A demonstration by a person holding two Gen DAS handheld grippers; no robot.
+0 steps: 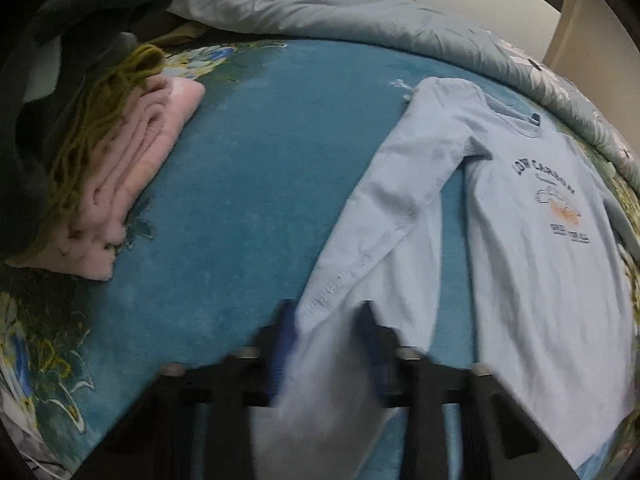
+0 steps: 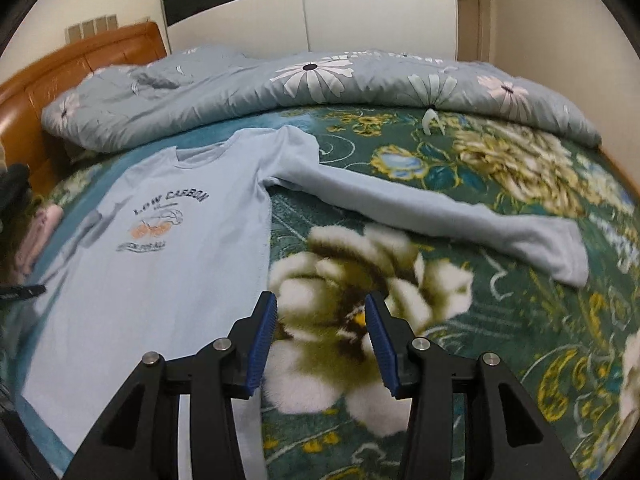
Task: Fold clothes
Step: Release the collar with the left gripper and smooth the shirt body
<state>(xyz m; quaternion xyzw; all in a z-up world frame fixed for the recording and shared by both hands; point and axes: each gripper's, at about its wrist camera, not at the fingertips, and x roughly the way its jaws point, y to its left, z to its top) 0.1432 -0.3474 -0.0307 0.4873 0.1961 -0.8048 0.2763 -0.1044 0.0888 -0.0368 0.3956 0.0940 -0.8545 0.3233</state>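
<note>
A pale blue long-sleeved cotton shirt [image 2: 160, 280] printed with "LOW CARBON" is lying face up on a bed spread with a teal floral plush blanket [image 2: 500, 340], its neckline pointing toward a rumpled grey-blue quilt with white daisies [image 2: 320, 84] heaped along the far side. The left hand-held gripper [image 1: 326, 332], blurred in its own view, is holding the cuff end of one sleeve [image 1: 384, 216] between its blue-padded fingers [image 1: 282, 344], the fabric bunching through the gap and trailing back up to the shoulder. The right hand-held gripper [image 2: 320, 316] is hovering with its jaws standing wide and nothing between them, just beside the shirt's side seam and above a large white flower in the blanket. The shirt's other sleeve [image 2: 440, 216] is stretching straight out across the blanket, well apart from that gripper. Near the left side of the bed, a folded pink fleece garment [image 1: 132, 184] is resting under a tangle of olive-yellow yarn [image 1: 108, 120], beside dark clothing [image 1: 60, 40]. An orange padded headboard [image 2: 80, 60] is showing behind the quilt.
</note>
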